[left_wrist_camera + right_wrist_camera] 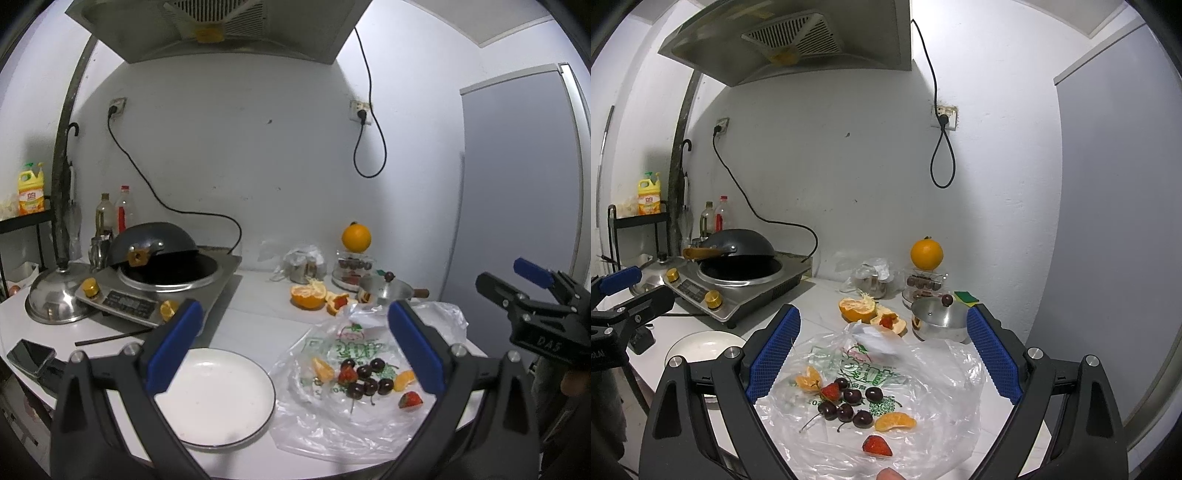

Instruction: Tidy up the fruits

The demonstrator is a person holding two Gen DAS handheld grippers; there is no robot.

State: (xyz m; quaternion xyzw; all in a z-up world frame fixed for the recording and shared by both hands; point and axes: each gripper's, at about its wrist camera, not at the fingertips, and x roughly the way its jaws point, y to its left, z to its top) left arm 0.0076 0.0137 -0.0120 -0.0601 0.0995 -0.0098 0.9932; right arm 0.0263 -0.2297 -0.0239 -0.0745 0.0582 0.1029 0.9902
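A clear plastic bag (923,373) lies flat on the white counter. On it sit several dark cherries (851,402), two strawberries (876,445) and two orange segments (895,422). The same fruit shows in the left wrist view (365,380). An empty white plate (210,395) lies left of the bag. My left gripper (295,339) is open and empty, held above the plate and bag. My right gripper (882,350) is open and empty above the bag; it also shows in the left wrist view (517,284).
A peeled orange with peel (858,309) and a small steel pot (938,319) lie behind the bag. A whole orange (926,254) sits on a jar. An induction cooker with a wok (738,262) stands at left. A phone (31,356) lies near the edge.
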